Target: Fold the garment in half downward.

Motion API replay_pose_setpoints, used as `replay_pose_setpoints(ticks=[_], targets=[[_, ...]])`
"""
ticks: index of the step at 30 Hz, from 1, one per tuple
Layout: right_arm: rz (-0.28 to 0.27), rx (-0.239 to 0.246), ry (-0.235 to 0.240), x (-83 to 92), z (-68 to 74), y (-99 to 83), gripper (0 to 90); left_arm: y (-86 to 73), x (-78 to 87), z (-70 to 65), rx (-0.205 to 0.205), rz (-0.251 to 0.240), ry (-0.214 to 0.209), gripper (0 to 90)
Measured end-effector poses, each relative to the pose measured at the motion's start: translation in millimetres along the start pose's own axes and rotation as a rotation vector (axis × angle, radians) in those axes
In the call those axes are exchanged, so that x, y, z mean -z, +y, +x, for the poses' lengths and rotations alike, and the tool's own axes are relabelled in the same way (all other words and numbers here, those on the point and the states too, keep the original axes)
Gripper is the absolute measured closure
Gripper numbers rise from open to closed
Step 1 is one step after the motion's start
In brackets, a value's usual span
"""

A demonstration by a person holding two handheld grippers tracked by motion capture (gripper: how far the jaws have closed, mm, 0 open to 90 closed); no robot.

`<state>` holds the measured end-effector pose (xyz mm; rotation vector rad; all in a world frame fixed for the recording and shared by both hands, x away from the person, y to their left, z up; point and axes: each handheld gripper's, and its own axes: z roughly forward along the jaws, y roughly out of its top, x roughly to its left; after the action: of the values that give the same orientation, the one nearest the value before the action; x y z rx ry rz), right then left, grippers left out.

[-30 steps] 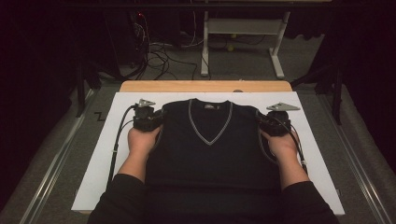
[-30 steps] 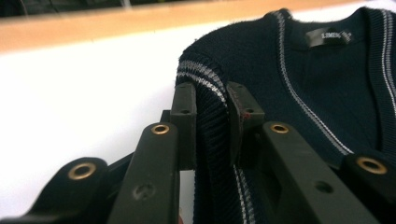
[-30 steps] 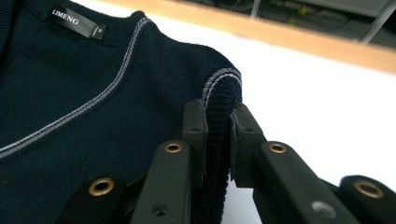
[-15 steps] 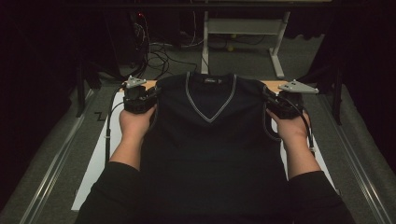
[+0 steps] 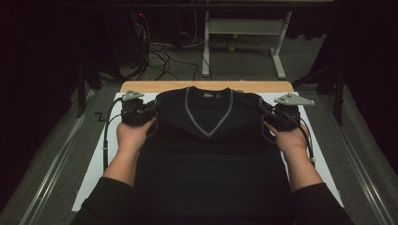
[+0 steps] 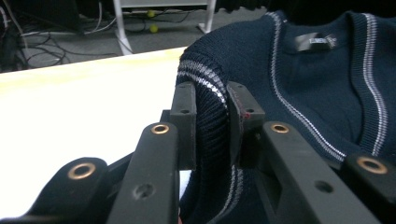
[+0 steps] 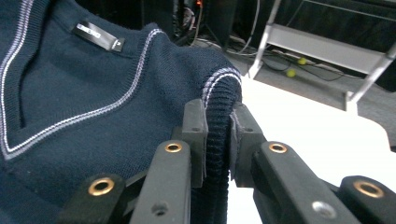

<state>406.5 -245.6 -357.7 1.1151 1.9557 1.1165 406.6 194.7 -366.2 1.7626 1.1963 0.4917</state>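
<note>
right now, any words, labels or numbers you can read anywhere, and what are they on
Neck label inside the collar of the navy V-neck vest: a line of pale lettering on black, too blurred to read in the left gripper view.
The same label in the right gripper view: too blurred to read.
"Z"-like black mark at the table's left edge in the high view.

Wooden table (image 5: 141, 86) under white sheet (image 5: 101, 154) (navy vest (image 5: 206, 154) draped over it)
</note>
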Motion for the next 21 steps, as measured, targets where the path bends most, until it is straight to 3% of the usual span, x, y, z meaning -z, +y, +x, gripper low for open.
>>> replay_pose_setpoints(ticks=[3,7,14,17,18,21], targets=[[-0.010,0.001,0.021,8.1,4.0,-8.5,80.0,-12.5,9.6,-3.7,-0.035,-0.001,-0.014,71.1],[-0.036,0.012,0.042,24.6,9.6,-20.8,79.9,-36.1,26.4,-13.4,-0.091,-0.040,-0.003,71.0],[-0.049,0.044,0.094,53.7,24.5,-57.3,79.9,-81.2,46.6,-23.4,-0.172,0.000,-0.018,70.9],[-0.045,0.041,0.109,63.5,28.9,-74.4,79.9,-98.2,54.0,-23.4,-0.132,0.011,-0.063,71.0],[-0.038,0.034,0.120,69.4,31.7,-85.5,79.9,-102.8,56.8,-24.9,-0.132,0.014,-0.070,71.0],[-0.029,0.028,0.128,74.0,34.3,-94.7,79.9,-113.4,64.1,-31.9,-0.157,0.035,-0.081,71.0]])
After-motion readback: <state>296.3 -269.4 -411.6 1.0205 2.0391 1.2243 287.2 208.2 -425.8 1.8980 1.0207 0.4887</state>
